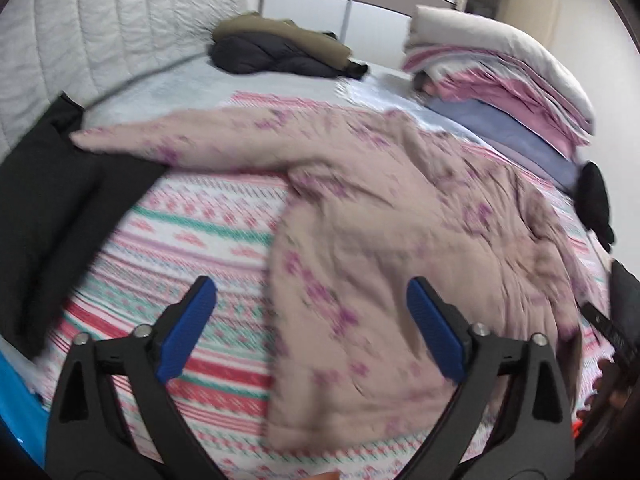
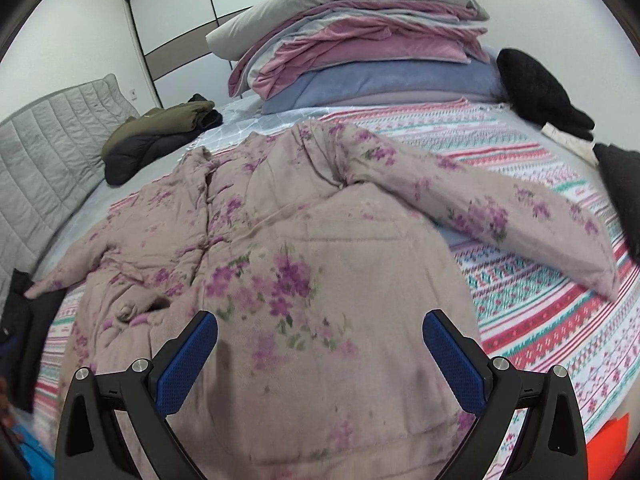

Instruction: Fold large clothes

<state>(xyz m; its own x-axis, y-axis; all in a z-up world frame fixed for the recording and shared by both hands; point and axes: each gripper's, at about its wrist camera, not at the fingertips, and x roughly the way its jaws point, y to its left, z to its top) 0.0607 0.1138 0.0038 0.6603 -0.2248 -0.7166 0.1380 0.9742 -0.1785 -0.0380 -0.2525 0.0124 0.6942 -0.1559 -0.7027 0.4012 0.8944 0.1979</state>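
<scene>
A padded floral coat (image 2: 304, 240) lies spread face up on the patterned bedspread (image 2: 532, 320), front closed and both sleeves flung out to the sides, which is the flat layout a fold starts from. One sleeve (image 1: 176, 148) reaches out to the dark garment (image 1: 60, 208) at the bed's edge and its end lies on it; the other sleeve (image 2: 520, 220) angles across the bedspread. The left gripper (image 1: 312, 320) hangs above the coat's lower edge with its fingers wide apart and nothing between them; it looks poised over the hem's side, likely for a grasp there. The right gripper (image 2: 320, 352) hovers over the coat's lower front, fingers likewise spread and empty, so neither one holds cloth yet. A stack of folded quilts (image 2: 360, 48) sits at the far end, and an olive and black jacket (image 2: 160, 136) lies near the headboard (image 2: 48, 152), both well clear of the coat, leaving room to work. The left view is blurred. No brand, label or writing can be read in either view.
</scene>
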